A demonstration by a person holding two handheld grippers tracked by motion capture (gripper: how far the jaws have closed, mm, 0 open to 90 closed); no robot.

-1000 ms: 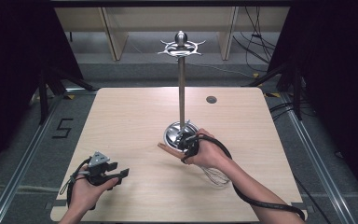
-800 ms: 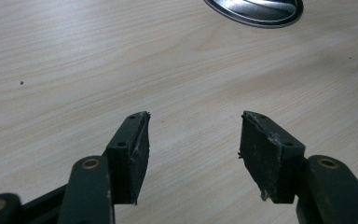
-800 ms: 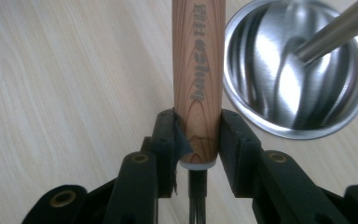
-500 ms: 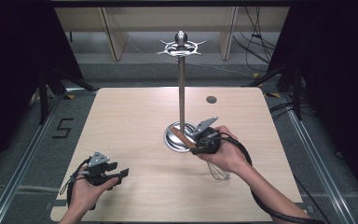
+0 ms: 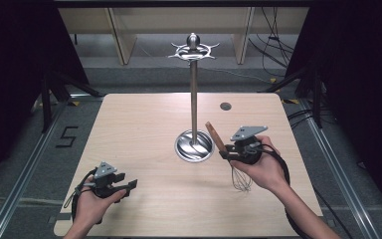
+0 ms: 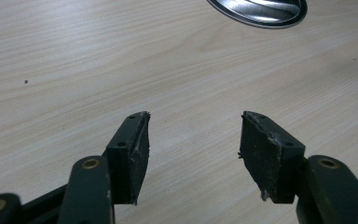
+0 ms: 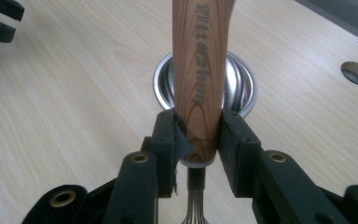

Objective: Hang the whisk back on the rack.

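Note:
A whisk with a wooden handle (image 5: 213,134) and wire loops (image 5: 241,180) is held off the table, handle tilted up and toward the stand. My right gripper (image 5: 225,153) is shut on the lower end of that handle (image 7: 199,84), just above the wires (image 7: 195,205). Left of it stands a metal utensil stand: a round base (image 5: 194,146), a tall pole (image 5: 194,99) and a ring of hooks (image 5: 193,50) at the top. My left gripper (image 5: 129,185) rests open near the table's front left; its pads (image 6: 131,149) have only bare wood between them.
The light wooden table (image 5: 139,124) has a small round hole (image 5: 225,106) at its back right. Shelving (image 5: 124,30) and cables lie on the floor behind the table. Dark curtains flank both sides. The stand's base (image 6: 258,9) shows in the left gripper view.
My right gripper has lifted the whisk and carried it right, away from the stand's base, turning the handle upward. The left gripper has stayed where it was.

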